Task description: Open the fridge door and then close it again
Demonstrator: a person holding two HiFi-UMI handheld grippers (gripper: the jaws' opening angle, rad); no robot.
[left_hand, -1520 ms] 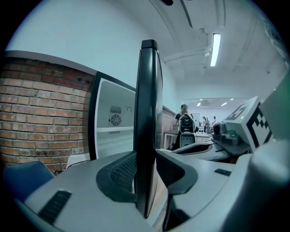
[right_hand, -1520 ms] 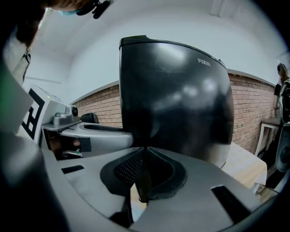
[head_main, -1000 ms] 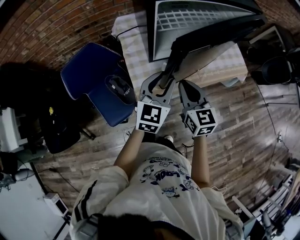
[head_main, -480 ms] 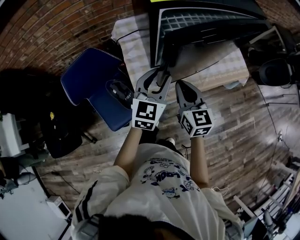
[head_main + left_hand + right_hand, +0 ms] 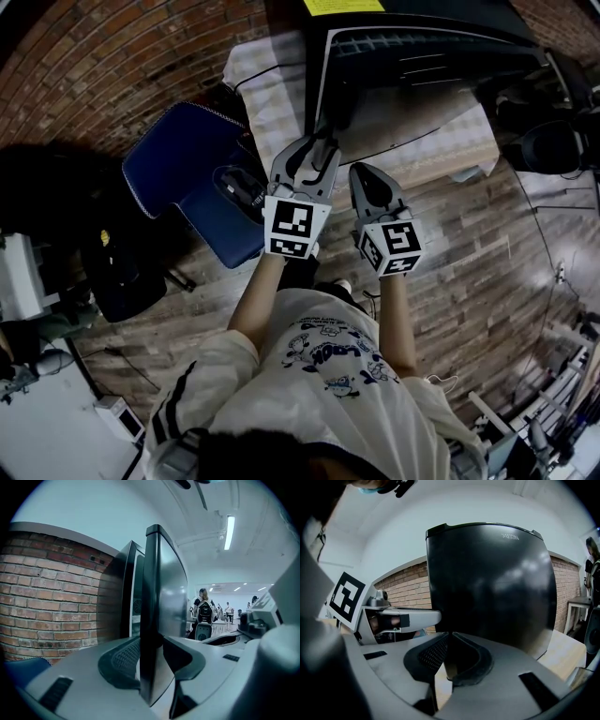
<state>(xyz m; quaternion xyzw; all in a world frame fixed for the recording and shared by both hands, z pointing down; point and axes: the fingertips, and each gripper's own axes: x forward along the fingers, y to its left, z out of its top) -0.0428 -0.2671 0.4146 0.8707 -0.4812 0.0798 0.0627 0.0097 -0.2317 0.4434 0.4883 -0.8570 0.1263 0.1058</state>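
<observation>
Jaws of left gripper (image 5: 152, 644) clamp fridge door (image 5: 161, 585).

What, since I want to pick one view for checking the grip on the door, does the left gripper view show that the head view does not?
Only the left gripper view: the fridge door seen edge-on, clamped between the left gripper's jaws, plus a ceiling light and people far behind.
Only the head view: the blue chair, the wood floor and the person's shirt, with both arms reaching forward.
Both: the fridge door, the left gripper at its edge, and the brick wall.
</observation>
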